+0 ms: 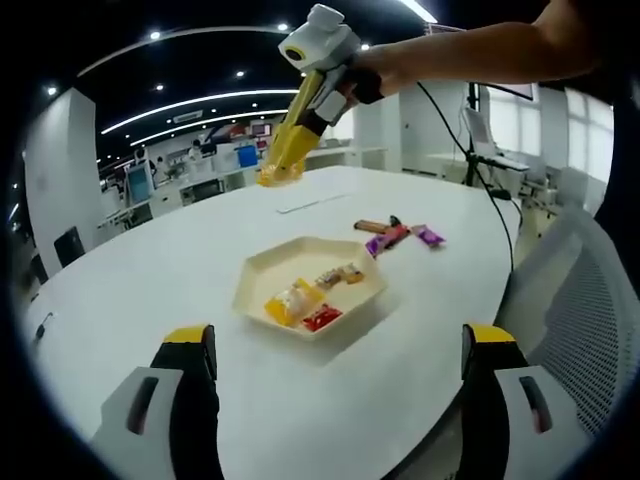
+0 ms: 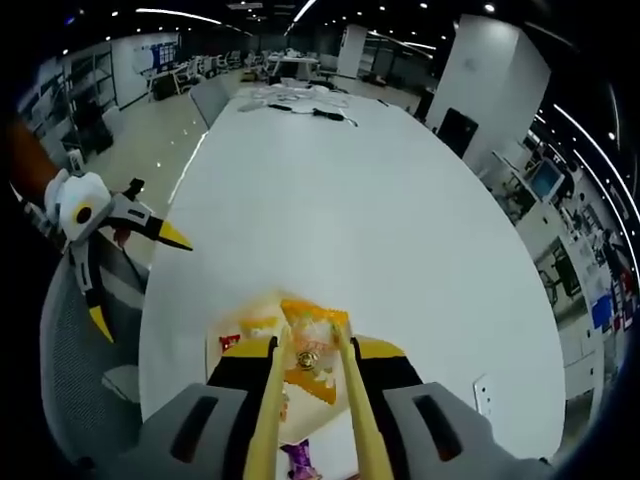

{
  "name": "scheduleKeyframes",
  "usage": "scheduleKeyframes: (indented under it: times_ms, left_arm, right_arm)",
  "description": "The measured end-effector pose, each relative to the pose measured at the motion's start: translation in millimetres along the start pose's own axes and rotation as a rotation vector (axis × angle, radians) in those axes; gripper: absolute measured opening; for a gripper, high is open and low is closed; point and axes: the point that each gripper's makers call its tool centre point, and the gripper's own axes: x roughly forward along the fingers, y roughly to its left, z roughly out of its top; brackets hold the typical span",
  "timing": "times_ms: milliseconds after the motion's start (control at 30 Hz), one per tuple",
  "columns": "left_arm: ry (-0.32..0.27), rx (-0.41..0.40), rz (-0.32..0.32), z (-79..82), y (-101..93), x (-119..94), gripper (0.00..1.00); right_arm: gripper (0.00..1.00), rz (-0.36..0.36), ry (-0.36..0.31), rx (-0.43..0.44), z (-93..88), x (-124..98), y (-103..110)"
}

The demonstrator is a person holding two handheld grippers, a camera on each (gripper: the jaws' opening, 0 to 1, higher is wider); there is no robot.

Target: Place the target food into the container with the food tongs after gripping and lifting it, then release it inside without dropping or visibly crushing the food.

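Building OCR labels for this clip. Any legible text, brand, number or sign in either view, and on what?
None can be read.
Snack wrappers in the tray: print too small and blurred.
Wrapped bars on the table: blurred, unreadable.
Orange snack packet held in the yellow tongs: pattern visible, no legible letters.
Screens and wall boards in the office background: too small.

Snacks [image 1: 305,300] lie in a hexagonal tray [image 1: 262,262] on the table [image 1: 150,270].
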Motion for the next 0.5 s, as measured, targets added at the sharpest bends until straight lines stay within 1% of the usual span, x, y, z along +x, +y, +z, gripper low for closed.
scheduleKeyframes:
  times_ms: [200, 333, 433, 500]
  left_arm:
    - [-0.002, -0.009, -0.017, 0.8, -3.3, 0, 0.98]
    - [-0.008, -0.022, -0.035, 2.0, -6.0, 1, 0.98]
    - [-0.013, 0.005, -0.063, 4.3, -14.0, 1, 0.98]
    - [-0.005, 0.015, -0.071, 3.1, -16.6, 2, 0.98]
  right_arm:
    - [0.28, 0.001, -0.015, 0.000, -3.2, 0, 2]
    - [0.29, 0.000, -0.054, 0.015, -4.8, -1, 4]
    - [0.28, 0.003, -0.057, 0.030, -10.8, 3, 8]
    - [0.29, 0.003, -0.052, 0.032, -14.5, 6, 11]
